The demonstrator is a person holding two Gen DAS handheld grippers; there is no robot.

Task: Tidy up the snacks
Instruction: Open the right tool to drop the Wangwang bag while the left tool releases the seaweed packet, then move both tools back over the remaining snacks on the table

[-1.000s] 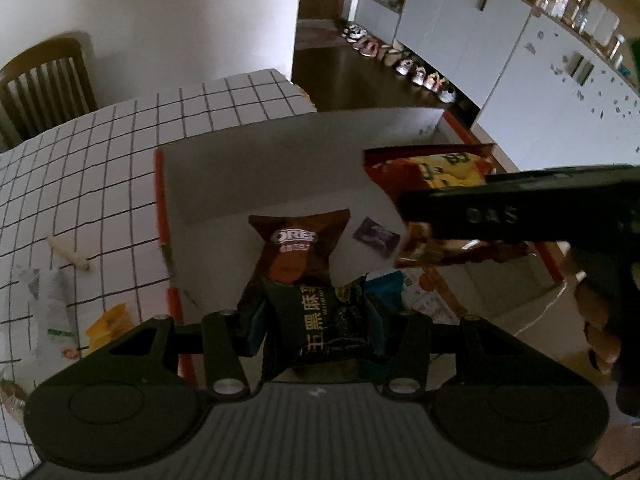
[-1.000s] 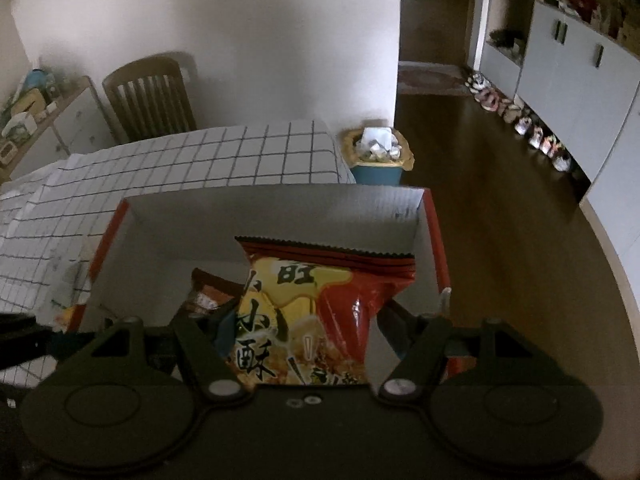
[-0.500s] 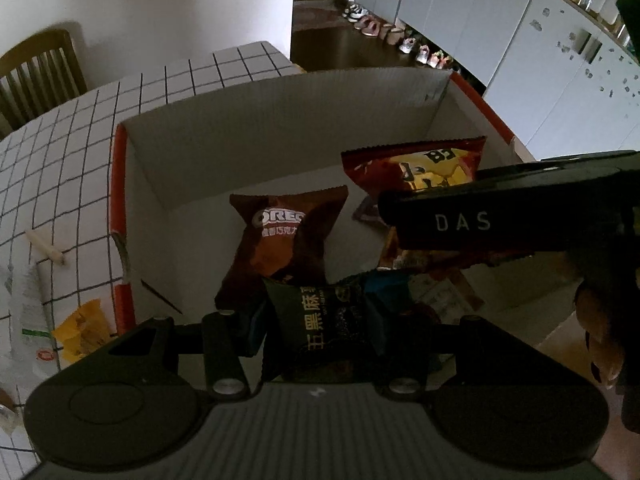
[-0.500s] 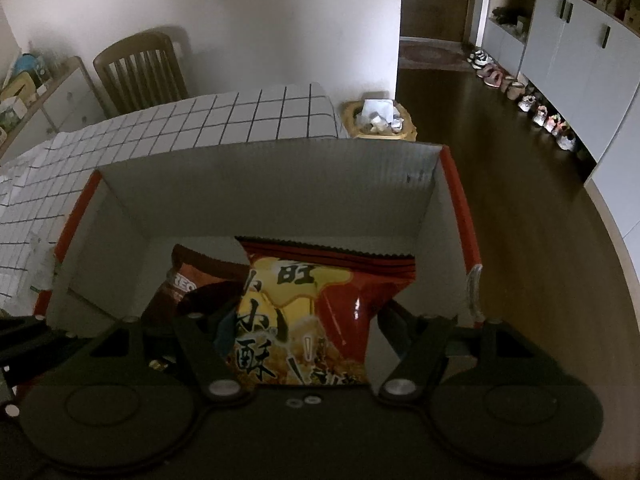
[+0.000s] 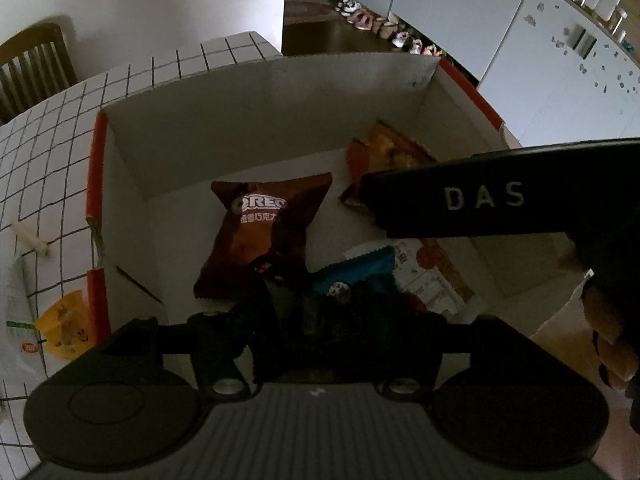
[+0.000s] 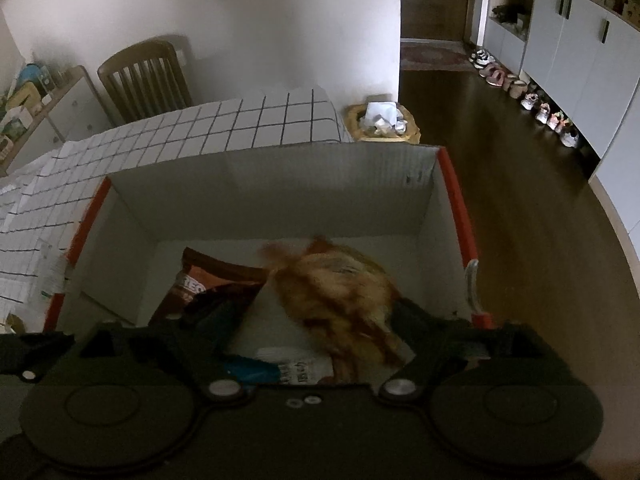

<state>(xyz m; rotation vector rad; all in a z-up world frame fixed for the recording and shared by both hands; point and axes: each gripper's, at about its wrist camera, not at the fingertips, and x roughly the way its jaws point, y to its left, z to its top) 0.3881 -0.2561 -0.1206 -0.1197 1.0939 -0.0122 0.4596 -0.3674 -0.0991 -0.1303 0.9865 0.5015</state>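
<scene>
Checked tablecloth, corrugated box, crinkly Oreo bag

The room is dim. A white wall stands behind a wooden chair. The table has a white cloth with black squares. The floor is dark wood. White cupboards line one side, with shoes in a row below.

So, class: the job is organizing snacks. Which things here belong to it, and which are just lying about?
Job:
- cardboard box
- Oreo bag
- red-and-yellow snack bag
- blue packet

Lying about:
- wooden chair
- shoes
- waste basket
</scene>
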